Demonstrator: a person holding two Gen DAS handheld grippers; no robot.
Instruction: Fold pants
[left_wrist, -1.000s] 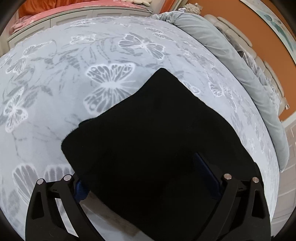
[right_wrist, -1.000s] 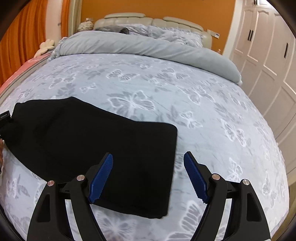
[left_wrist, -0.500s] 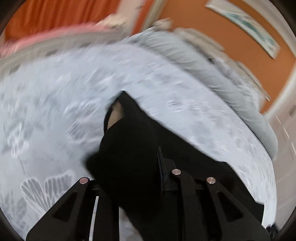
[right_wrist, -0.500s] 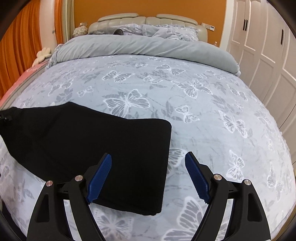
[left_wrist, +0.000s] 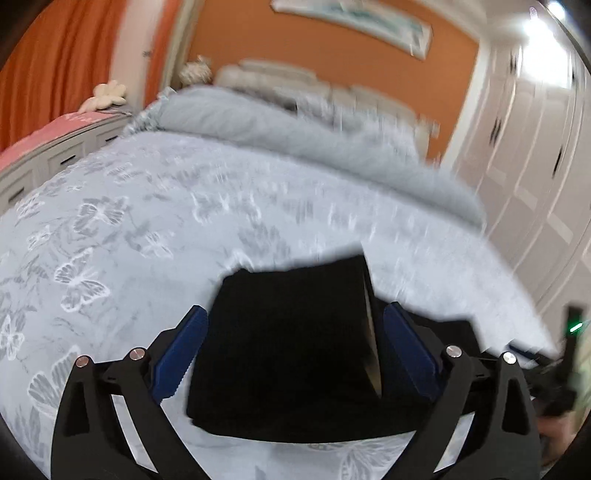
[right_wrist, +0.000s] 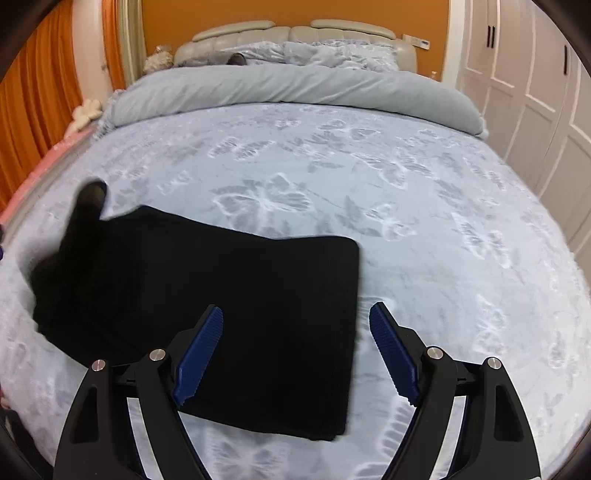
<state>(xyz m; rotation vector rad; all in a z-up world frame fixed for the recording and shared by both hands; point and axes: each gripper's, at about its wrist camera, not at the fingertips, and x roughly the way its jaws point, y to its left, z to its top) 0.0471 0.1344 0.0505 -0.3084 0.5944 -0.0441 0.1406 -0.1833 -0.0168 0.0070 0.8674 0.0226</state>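
Observation:
Black pants (right_wrist: 221, 295) lie folded on the butterfly bedspread (right_wrist: 406, 221), with their right edge straight. Their left end (right_wrist: 88, 206) stands raised off the bed and is blurred. In the left wrist view a lifted fold of the pants (left_wrist: 288, 350) fills the space between the blue pads, showing a tan inner edge at its right. My left gripper (left_wrist: 295, 314) has its jaws opening wide around that fold, and I see no pad pressing it. My right gripper (right_wrist: 295, 312) hovers open over the pants' right edge, holding nothing.
A rolled grey duvet (right_wrist: 295, 88) and pillows lie at the padded headboard (right_wrist: 295, 33). White wardrobe doors (right_wrist: 535, 92) stand along the right, orange curtains (right_wrist: 37, 92) along the left. A black device with a green light (left_wrist: 572, 326) shows at the left wrist view's right edge.
The left gripper shut on the pants' end, rose and swung toward the headboard, and now stands wide again. The pants' left end has lifted. The right gripper has hardly moved.

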